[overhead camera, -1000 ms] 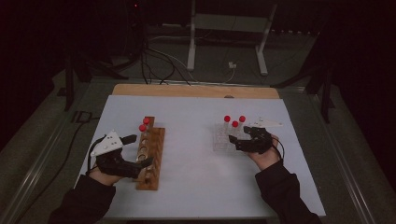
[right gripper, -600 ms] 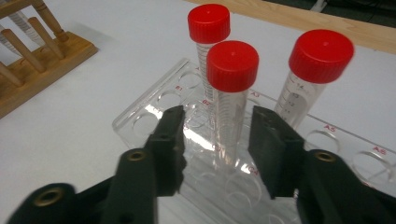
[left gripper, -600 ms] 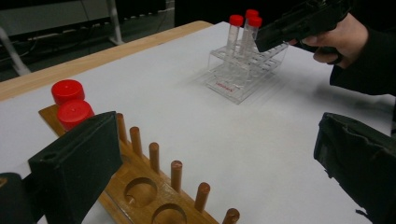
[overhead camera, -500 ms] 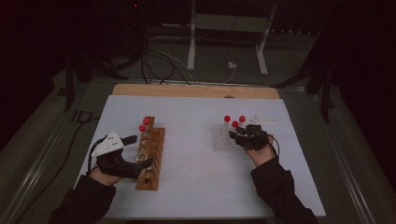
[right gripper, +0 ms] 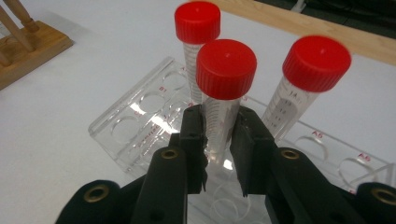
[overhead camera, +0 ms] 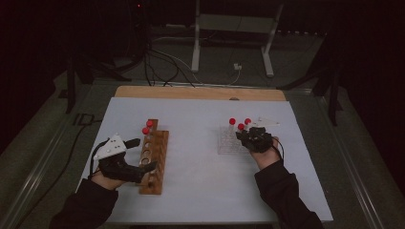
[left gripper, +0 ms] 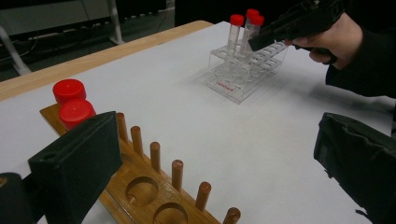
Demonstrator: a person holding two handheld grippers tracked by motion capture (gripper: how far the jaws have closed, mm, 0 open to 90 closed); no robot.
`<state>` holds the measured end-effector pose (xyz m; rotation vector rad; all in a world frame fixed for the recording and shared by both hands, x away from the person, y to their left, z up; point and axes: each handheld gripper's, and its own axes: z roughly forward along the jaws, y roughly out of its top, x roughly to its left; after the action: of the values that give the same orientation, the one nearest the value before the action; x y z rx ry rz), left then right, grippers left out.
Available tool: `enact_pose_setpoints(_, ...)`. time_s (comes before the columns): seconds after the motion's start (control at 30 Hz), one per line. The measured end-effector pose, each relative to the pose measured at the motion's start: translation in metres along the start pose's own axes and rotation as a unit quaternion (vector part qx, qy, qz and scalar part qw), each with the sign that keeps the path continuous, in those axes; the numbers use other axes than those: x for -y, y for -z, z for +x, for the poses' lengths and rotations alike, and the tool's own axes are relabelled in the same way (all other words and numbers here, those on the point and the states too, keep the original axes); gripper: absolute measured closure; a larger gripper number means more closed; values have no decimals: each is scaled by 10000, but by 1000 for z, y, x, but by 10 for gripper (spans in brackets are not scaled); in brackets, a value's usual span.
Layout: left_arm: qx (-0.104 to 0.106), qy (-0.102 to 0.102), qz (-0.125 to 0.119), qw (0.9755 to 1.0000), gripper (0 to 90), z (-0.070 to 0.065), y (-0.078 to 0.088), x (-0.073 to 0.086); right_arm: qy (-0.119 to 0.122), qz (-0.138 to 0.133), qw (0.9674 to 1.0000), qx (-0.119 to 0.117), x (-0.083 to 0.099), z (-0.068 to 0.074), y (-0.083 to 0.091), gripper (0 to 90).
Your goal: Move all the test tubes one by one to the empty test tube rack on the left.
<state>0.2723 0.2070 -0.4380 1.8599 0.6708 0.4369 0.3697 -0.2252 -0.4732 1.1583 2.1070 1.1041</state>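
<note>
Your right gripper (right gripper: 219, 135) has just closed its jaws since the earlier frame and now pinches a red-capped tube (right gripper: 224, 93) standing in the clear rack (right gripper: 140, 126). Your left gripper (overhead camera: 143, 153) rests spread wide beside the wooden rack (overhead camera: 155, 160).

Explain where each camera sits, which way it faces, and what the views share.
High view: above the person's side, looking forward and down at both forearms, the wooden peg rack.
Left gripper view: on the left gripper, across the table.
Right gripper view: on the right gripper, clamping a red-capped clear tube.
Shared: clear plastic tube rack.
</note>
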Motion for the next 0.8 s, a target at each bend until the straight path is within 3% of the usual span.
enact_pose_setpoints(0.8,166,-57,18,9998,16,-5,-1,-9,426,-363,9983,181,-32,10,41,752)
